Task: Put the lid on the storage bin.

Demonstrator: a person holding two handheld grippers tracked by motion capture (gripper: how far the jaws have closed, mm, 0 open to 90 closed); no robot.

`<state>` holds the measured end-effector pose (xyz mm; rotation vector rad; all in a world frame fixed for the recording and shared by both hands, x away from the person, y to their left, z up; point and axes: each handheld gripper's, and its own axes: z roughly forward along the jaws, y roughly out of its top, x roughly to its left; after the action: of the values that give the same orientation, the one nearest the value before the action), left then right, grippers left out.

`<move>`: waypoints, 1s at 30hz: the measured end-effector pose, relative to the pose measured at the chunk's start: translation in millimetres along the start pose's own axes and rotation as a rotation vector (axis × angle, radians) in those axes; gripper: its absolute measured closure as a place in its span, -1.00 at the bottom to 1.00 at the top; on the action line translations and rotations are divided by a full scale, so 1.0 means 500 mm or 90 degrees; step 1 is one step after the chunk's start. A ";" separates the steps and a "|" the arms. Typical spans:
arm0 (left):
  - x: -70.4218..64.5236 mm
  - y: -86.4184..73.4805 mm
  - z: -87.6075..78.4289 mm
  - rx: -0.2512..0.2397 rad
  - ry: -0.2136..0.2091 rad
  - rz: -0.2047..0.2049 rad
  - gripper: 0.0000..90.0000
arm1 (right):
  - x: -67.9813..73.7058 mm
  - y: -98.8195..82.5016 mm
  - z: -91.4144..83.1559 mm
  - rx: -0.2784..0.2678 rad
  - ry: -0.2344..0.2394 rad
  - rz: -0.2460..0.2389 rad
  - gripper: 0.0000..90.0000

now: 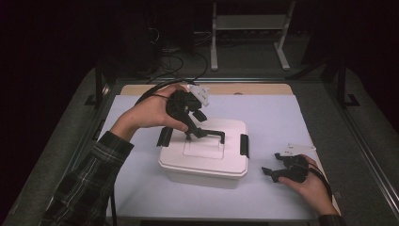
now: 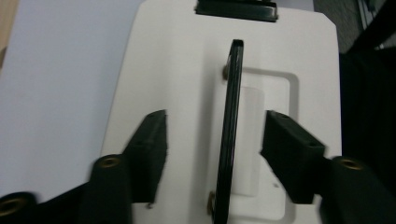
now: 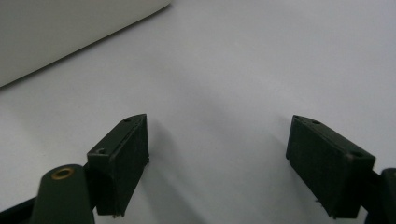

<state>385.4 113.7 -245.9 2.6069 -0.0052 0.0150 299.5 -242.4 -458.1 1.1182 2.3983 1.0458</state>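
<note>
One white lidded box [image 1: 204,155] at the middle of a pale blue mat [image 1: 263,113], taken here as the landmark. One black carry handle [image 2: 232,130] standing upright on the box lid, above a shallow rectangular recess. Two black latches: one [image 1: 244,145] on the box's right end, one [image 1: 164,136] on its left end.

Two hand-held grippers, one per hand. Left gripper [image 2: 212,144] directly above the box lid, pointing down, jaws parted and straddling the upright handle; handle between the pads, nearer the right pad but with a visible gap on both sides, so nothing gripped. Left hand [image 1: 150,113] above and left of the box, with a plaid sleeve trailing toward the near left corner of the mat. Right gripper [image 3: 217,158] resting low on the mat to the right of the box, well apart from it, jaws wide apart and empty, bare mat between them; a corner of the box visible at the upper left of the right gripper view.

No readable brand, label or writing on the box or grippers.

Behind the box, beyond the mat's far edge: a strip of wooden tabletop, tangled black cables on the floor, and one pale metal stand [image 1: 249,28]. Nothing standing between either gripper and the box.
</note>
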 end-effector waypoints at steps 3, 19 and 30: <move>-0.009 -0.033 -0.015 -0.019 0.021 -0.035 -0.40 | 0.000 0.000 0.000 0.000 0.000 0.001 -0.55; -0.053 -0.274 -0.068 -0.050 0.154 -0.192 -0.73 | 0.000 0.000 0.000 0.001 0.000 0.000 -0.55; -0.101 -0.408 0.007 -0.063 0.251 -0.295 -0.74 | 0.000 0.000 0.000 0.001 0.000 0.000 -0.55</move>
<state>336.1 287.3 -353.6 2.4040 0.7136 0.3511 299.5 -242.3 -458.2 1.1187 2.3987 1.0443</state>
